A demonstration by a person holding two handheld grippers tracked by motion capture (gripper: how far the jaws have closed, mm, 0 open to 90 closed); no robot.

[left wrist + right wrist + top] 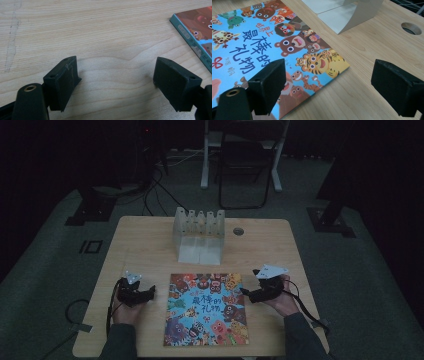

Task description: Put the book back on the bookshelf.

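Left gripper (148,294): held low over the bare wood to the left of the book, jaws spread wide apart with nothing between them; in its own view (116,80) the wood grain is seen between the two black pads.
Right gripper (246,292): held at the right edge of the book, jaws also wide apart and empty; in its own view (328,82) one pad is seen over the cover and the other over bare wood, so the book's corner falls in the gap.
Book (207,309): laid flat and closed on the near middle of the table, between the two grippers; a blue cover crowded with cartoon animals and large printed characters is shown (274,45). Just its corner is caught at the right edge of the left gripper view (197,35).
Rack (198,234): a pale slotted stand is set behind the book, toward the far edge, well apart from both grippers; its base is seen beyond the book in the right gripper view (347,15).
Table (140,245): light wood, with a round hole (238,231) just right of the rack.
Hands: each gripper is gripped from below, forearms in dark sleeves.
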